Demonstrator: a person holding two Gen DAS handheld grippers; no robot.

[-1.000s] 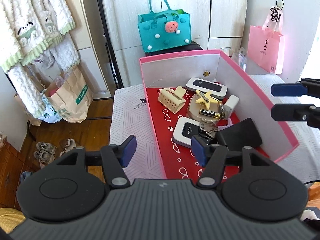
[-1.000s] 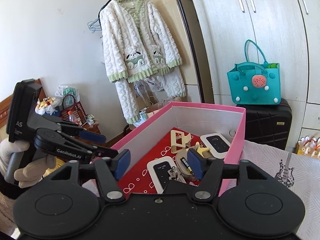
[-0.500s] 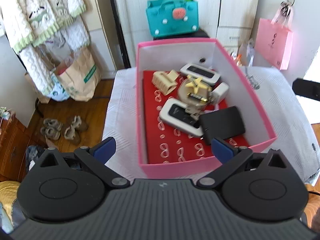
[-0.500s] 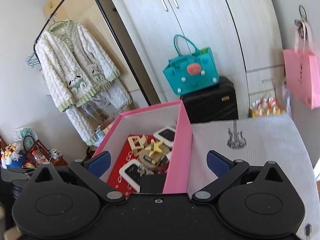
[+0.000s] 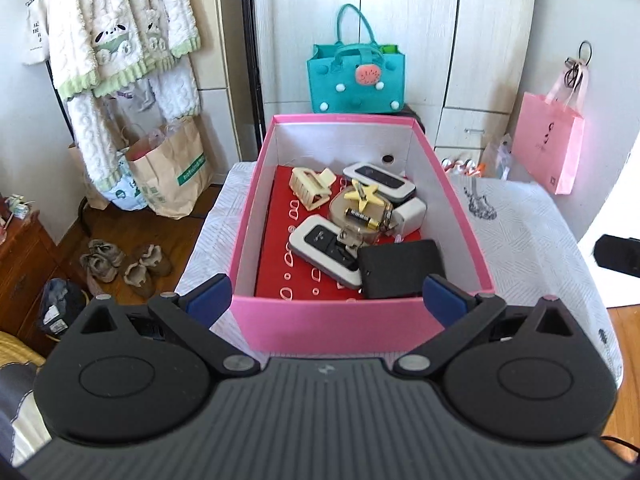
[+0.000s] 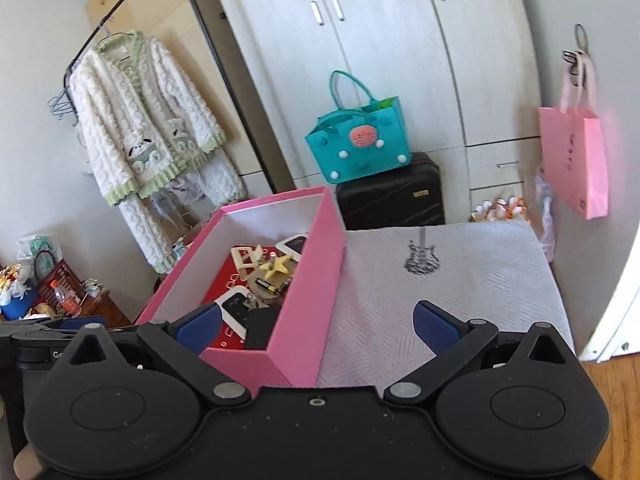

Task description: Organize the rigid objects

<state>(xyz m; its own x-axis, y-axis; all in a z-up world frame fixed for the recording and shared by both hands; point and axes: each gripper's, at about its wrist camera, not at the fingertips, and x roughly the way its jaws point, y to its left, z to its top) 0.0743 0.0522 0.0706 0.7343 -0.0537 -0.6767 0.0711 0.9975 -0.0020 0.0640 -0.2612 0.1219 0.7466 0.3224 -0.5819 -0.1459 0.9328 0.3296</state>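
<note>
A pink box (image 5: 360, 322) with a red floor stands on the white-clothed table (image 5: 520, 216). Inside lie a cream hair claw (image 5: 310, 188), a yellow star clip (image 5: 362, 196), a battery (image 5: 362, 216), a white charger (image 5: 408, 216), two white-and-black devices (image 5: 324, 248) and a black case (image 5: 400, 268). My left gripper (image 5: 327, 303) is open and empty, in front of the box's near wall. My right gripper (image 6: 316, 326) is open and empty, astride the box's right wall (image 6: 316, 280).
A teal bag (image 6: 360, 144) sits on a black suitcase (image 6: 392, 200) behind the table. A pink bag (image 6: 576, 160) hangs on the right wall. A clothes rack with a white cardigan (image 6: 148, 144) stands at the left. Shoes (image 5: 124, 264) lie on the floor.
Both grippers have opened wide and pulled back from the box. The left one now faces the box's near wall; the right has swung towards the table's right side.
</note>
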